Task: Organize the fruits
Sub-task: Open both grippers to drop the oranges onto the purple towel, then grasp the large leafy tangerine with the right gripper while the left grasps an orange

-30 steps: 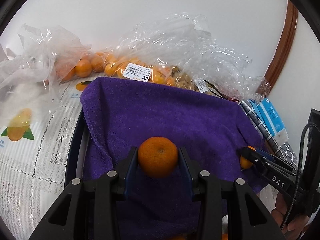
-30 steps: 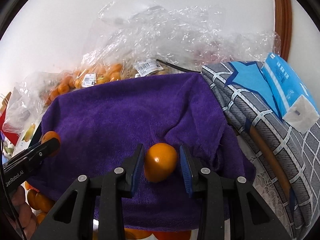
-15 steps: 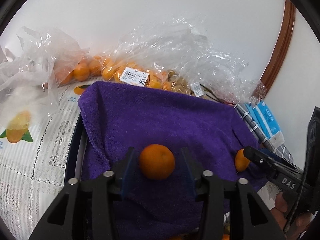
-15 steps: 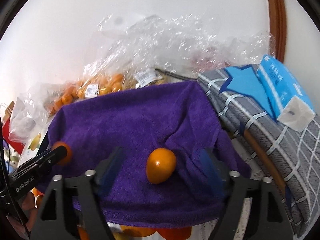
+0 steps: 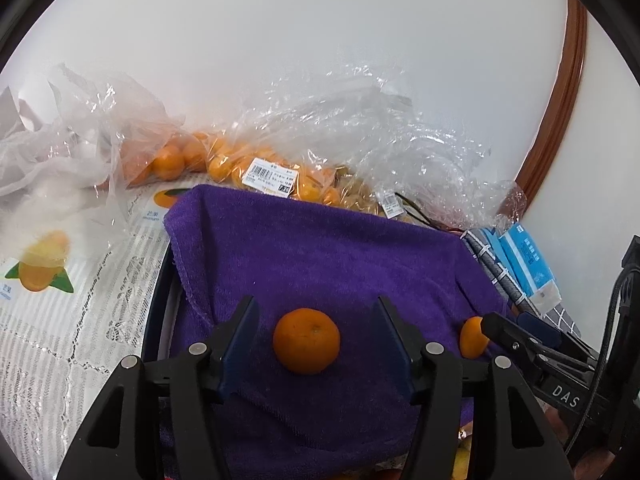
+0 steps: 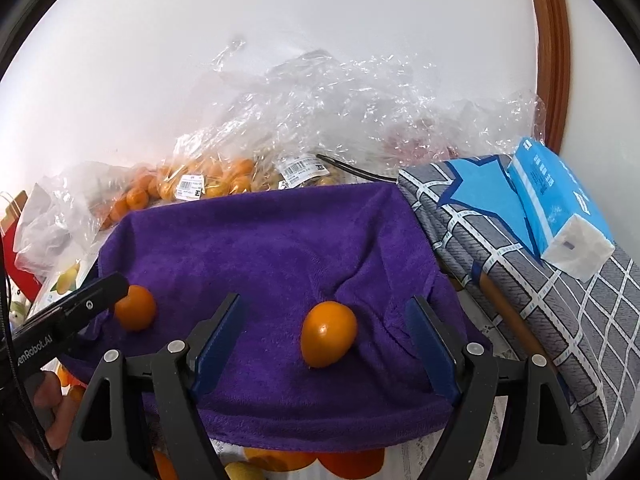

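A round mandarin [image 5: 306, 340] lies on the purple towel [image 5: 320, 248] between the wide-apart fingers of my left gripper [image 5: 316, 334], which is open and not touching it. A smooth oval orange fruit [image 6: 328, 334] lies on the same towel [image 6: 260, 240] between the spread fingers of my right gripper [image 6: 326, 338], also open and clear of it. The right gripper [image 5: 516, 340] shows at the right of the left wrist view beside that fruit [image 5: 472, 337]. The left gripper [image 6: 80, 308] shows at the left of the right wrist view next to the mandarin [image 6: 135, 313].
Clear plastic bags of small oranges [image 5: 224, 164] lie behind the towel against the white wall. A grey checked cloth [image 6: 520, 260] with a blue tissue pack [image 6: 560, 208] is on the right. More fruit [image 6: 304, 462] shows under the towel's front edge. A lace tablecloth [image 5: 60, 320] is at the left.
Both grippers have opened and let go of their fruit. The mandarin and the oval fruit now rest on the towel, and both grippers have drawn back a little.
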A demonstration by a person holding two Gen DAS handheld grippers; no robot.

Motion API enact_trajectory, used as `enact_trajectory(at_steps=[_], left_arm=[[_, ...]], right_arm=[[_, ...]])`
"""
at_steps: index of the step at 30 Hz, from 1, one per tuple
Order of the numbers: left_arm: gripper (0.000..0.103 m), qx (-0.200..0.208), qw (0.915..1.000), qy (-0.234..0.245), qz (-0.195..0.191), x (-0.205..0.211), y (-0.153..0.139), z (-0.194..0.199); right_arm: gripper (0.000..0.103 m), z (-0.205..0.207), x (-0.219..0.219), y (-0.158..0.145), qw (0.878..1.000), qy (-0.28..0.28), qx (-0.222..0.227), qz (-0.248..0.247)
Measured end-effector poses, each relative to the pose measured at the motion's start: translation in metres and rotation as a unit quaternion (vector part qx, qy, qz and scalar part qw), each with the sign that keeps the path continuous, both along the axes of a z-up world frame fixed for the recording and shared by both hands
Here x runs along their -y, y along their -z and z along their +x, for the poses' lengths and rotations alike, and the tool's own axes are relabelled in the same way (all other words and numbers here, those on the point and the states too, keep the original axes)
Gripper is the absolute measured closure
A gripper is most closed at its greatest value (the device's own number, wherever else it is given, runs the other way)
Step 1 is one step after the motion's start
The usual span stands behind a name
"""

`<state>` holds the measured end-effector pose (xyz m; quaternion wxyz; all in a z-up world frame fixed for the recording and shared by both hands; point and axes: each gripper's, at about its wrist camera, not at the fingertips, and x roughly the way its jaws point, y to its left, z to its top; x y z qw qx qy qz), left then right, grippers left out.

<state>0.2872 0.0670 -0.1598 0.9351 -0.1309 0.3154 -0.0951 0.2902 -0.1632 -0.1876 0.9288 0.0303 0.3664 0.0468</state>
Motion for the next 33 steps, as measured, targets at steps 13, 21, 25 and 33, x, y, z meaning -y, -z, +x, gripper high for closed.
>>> enact_trajectory(at_steps=[13,21,25,33], left_arm=[[0.046,0.003,0.9998,0.017,-0.008,0.003,-0.003,-0.002],[0.046,0.000,0.9993,0.012,-0.036,-0.007,-0.005,-0.003],[0.046,0.004,0.9993,0.011,-0.034,-0.007,-0.007,-0.005],[0.046,0.006,0.9983,0.006,-0.057,-0.018,-0.012,-0.021]], right_arm=[[0.027,-0.024,-0.003,-0.015,0.999,-0.027,0.025,0.006],[0.037,-0.068,-0.001,-0.006,0.998,-0.035,-0.037,0.027],[0.038,-0.097,-0.003,-0.004,0.997,-0.050,-0.051,0.036],[0.038,-0.120,-0.025,0.014,0.992,-0.089,-0.081,0.038]])
